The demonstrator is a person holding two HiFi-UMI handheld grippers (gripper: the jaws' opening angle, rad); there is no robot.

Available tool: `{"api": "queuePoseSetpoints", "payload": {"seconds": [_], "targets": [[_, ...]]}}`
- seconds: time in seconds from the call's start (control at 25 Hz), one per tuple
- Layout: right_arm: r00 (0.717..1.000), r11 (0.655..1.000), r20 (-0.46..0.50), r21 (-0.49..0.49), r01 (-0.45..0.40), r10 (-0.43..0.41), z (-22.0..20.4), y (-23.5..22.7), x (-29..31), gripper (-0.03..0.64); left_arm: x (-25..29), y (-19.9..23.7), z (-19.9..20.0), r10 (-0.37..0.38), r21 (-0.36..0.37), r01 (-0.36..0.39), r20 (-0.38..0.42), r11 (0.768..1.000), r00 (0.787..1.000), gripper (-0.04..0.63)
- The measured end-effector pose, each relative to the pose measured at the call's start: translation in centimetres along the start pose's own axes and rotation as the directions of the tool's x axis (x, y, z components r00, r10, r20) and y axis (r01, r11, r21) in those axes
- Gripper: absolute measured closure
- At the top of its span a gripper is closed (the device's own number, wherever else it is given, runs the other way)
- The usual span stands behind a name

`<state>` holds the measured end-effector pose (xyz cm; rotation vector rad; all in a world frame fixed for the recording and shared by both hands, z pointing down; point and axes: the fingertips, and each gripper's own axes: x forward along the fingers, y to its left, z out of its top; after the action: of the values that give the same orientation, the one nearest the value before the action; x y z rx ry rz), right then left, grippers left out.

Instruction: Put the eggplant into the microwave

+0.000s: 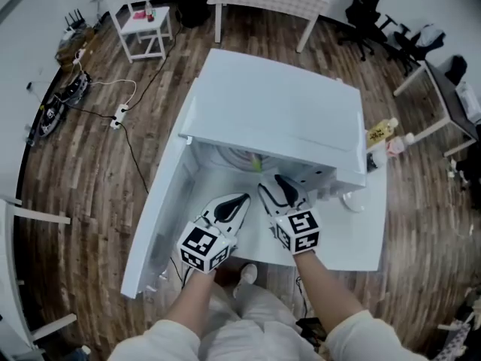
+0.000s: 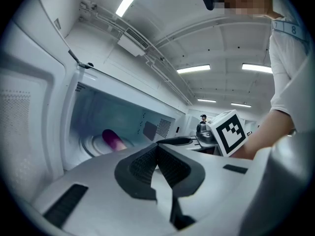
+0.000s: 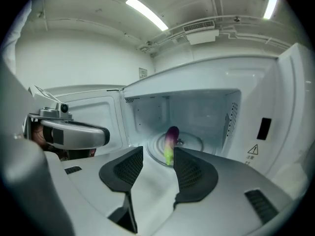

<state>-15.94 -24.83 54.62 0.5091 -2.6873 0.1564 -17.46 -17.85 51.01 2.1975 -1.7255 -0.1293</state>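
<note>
Since the eggplant (image 3: 171,139) already lies on the turntable (image 3: 193,143) inside the open microwave (image 3: 197,109), right gripper (image 3: 158,155) sits spread apart and empty, while left gripper (image 2: 157,148) is pinched together on nothing.

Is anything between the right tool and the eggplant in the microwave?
Nothing visible. The eggplant lies on the turntable inside the microwave, straight beyond the open, empty jaws of the right tool. The door stands open, off to the left.
</note>
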Motion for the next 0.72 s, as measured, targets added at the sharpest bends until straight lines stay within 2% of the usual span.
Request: {"api": "queuePoseSetpoints", "payload": {"seconds": [0.44,0.72], "targets": [[0.991,0.999,0.129,0.03,-0.035,0.031,3.4,2.8,-6.2,0.411,-1.8,-3.9,2.1,-0.061,0.01,0.061,-0.003,0.998,0.998,0.594],[0.982,0.998,0.175,-0.003,-0.07,0.069,3.0,3.9,-10.3,0.419,-2.8,-7.1,2.1,-0.114,0.007,0.114,-0.017,0.993,0.993,0.594]]}}
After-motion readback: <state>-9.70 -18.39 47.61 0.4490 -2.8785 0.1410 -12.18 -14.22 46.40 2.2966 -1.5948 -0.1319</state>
